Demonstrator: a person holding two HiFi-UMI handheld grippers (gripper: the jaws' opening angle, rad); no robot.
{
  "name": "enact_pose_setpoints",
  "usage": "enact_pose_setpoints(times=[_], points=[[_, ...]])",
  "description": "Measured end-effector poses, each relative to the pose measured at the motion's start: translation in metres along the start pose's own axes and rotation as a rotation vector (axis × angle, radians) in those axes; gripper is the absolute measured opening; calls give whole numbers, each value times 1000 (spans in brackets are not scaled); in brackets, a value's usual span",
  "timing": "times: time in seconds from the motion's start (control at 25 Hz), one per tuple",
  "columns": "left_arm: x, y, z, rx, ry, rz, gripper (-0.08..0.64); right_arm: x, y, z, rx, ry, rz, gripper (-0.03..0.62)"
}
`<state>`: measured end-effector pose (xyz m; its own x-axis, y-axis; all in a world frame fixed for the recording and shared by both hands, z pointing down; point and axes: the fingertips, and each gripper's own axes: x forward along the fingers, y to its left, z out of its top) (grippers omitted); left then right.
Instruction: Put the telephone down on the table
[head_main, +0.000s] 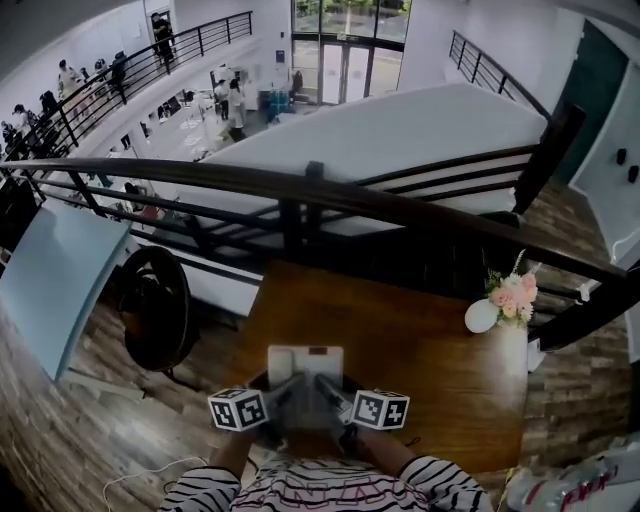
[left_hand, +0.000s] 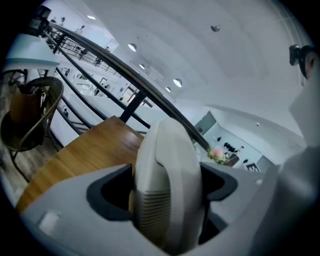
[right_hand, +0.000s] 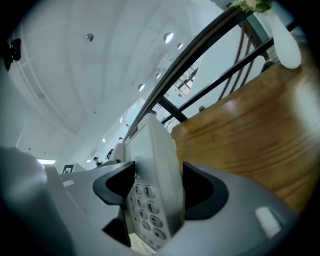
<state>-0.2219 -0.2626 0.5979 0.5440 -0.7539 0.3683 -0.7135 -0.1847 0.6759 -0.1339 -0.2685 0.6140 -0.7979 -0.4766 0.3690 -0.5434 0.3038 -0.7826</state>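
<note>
Telephone (head_main: 305, 372): you hold it low over the near edge of the wooden table (head_main: 420, 340). Contact cannot be told.
Left gripper (left_hand: 167, 200): jaws closed on the handset (left_hand: 167, 165) side.
Right gripper (right_hand: 152, 197): jaws closed on the keypad (right_hand: 142, 205) side. The paired grip likely keeps the telephone level for set-down.

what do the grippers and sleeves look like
The left gripper and right gripper are pale grey with dark inner pads. Each carries a white cube with black square markers. The sleeves are black-and-white striped.
</note>
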Motion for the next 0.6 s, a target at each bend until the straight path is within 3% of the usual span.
enact_pose_setpoints(times=[0.6], points=[[88, 119, 101, 66, 173, -101, 400, 150, -33, 60, 136, -137, -82, 296]])
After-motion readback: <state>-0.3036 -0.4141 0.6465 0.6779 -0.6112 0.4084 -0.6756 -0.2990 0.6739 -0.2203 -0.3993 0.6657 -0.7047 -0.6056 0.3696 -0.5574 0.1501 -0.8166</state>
